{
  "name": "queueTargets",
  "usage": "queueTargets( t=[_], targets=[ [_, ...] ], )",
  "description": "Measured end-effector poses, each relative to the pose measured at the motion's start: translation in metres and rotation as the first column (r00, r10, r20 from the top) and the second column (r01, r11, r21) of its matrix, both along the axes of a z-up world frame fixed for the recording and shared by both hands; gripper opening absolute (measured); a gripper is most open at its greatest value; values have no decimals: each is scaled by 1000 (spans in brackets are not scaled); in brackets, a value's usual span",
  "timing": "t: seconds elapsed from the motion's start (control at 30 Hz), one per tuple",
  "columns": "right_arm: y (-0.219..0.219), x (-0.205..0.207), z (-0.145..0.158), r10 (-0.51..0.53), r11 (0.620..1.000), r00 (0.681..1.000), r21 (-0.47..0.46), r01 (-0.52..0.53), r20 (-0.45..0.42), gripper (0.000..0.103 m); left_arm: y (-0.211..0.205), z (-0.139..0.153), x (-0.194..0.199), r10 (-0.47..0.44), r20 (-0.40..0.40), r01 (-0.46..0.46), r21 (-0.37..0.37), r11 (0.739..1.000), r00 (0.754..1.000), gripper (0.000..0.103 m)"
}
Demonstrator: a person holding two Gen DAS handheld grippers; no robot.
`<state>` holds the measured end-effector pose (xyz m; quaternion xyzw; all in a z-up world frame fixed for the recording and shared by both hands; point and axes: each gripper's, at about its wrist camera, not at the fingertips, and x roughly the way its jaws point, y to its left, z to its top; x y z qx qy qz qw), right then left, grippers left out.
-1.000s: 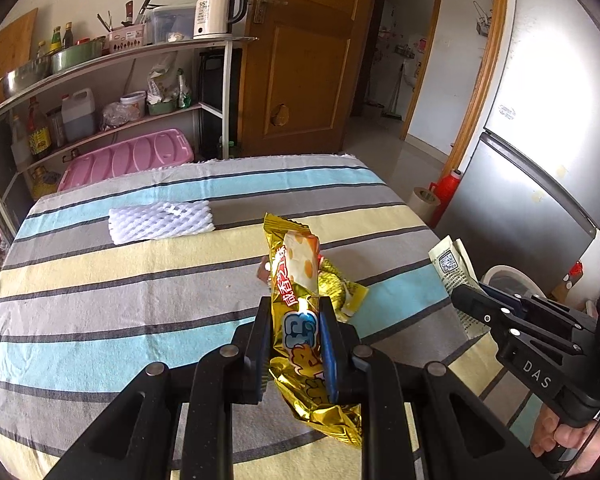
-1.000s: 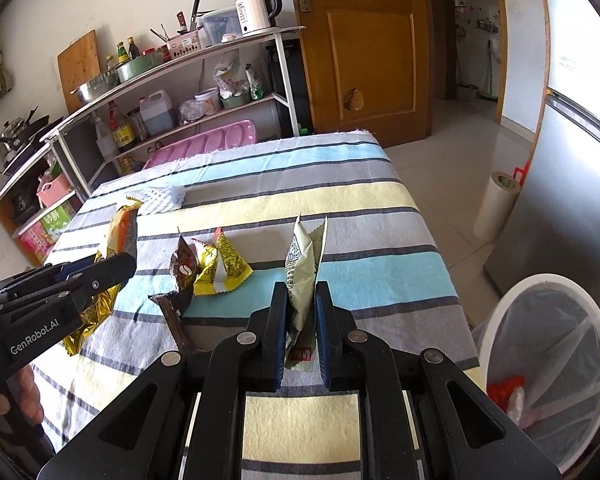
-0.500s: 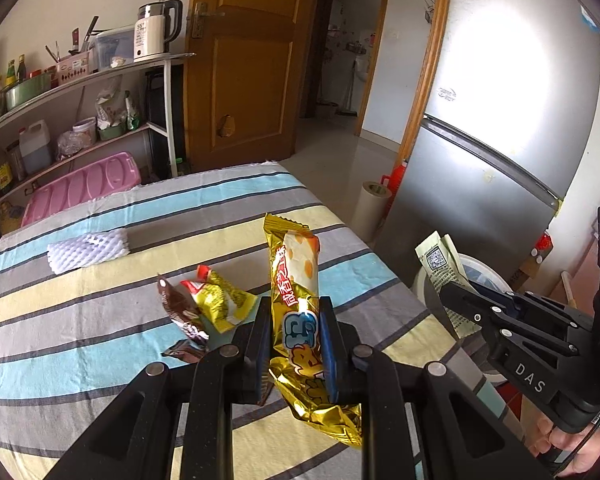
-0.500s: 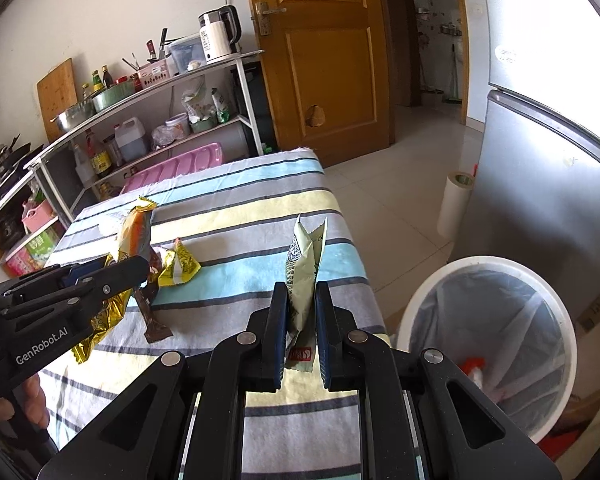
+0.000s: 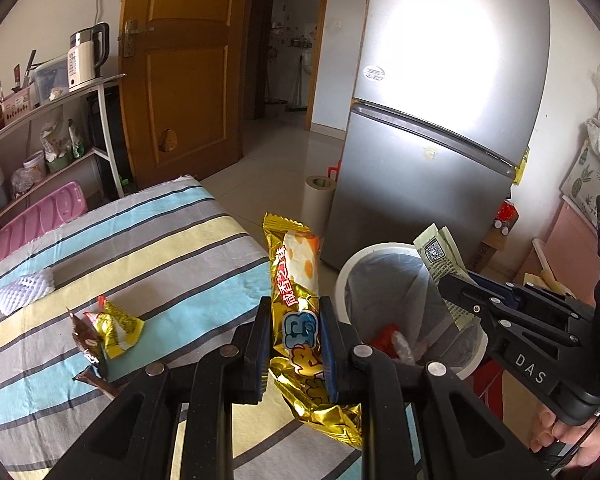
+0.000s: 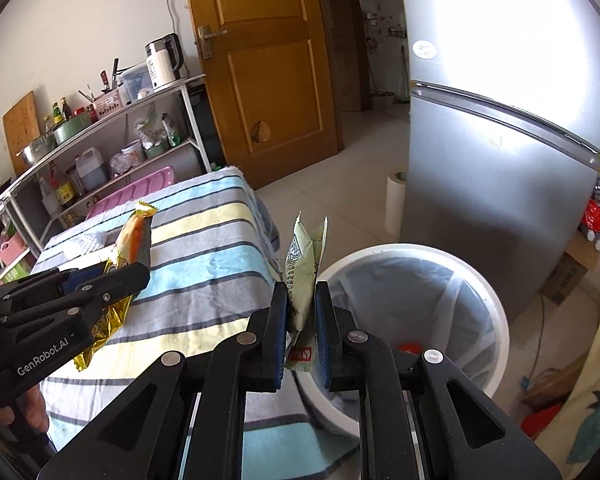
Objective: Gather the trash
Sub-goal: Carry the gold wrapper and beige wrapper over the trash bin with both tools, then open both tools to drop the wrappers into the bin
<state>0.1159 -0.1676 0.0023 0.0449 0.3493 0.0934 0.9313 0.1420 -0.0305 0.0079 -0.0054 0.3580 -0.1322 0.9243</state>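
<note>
Wrappers are pinched in both grippers, and the move ahead turns on how each one stands against the mouth of the white bin point(image 6: 496, 312), which sits on the floor just past the table point(image 5: 148, 240) edge, beside the refrigerator point(image 6: 500, 160). The right gripper point(image 6: 302, 312) has its jaws pressed onto a pale green packet point(image 6: 304, 264), whose long axis runs upright out of the fingers; from its own camera the bin's rim lies just ahead and to the right of the jaws, and in the left view the packet appears over the lined opening. That hand looks the nearer of the two and, by this judgement, needs little more than a short reach forward before letting go. The left gripper point(image 5: 294, 332) clamps a gold snack wrapper point(image 5: 296, 280), also held upright, its lower end hanging crumpled beneath the jaws; it seems to sit above the table's corner, with the bin ahead and to its right, so it would have to travel farther rightward. Some red rubbish already lies at the bottom of the bin. On the striped cloth a small cluster of crumpled wrappers point(image 5: 108, 332), one yellow and one brown, and a white foam net sleeve point(image 5: 26, 292) remain to be collected, well to the left of both grippers.
</note>
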Motion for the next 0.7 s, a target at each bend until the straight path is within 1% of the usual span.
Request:
queueTargets(
  t=[0.17,0.33,0.5,0.7],
  targets=[
    [-26,-1,-5,-49,999,999,-17,49,-18,13,-31,-5,7,-63,-13,63,-2,998,998,22],
    [-51,0,-13,-99,995,994,-28,98,-48,13,-62,-13,13,-130,-40,130,-5,992,991,22],
    [-69,3,-24,-131,991,988,-39,128,-81,14,-84,-25,20,-156,-71,156,-1,988,985,22],
    [-86,4,-36,-157,987,981,-48,153,-109,14,-96,-38,28,-165,-101,166,6,986,981,22]
  ],
)
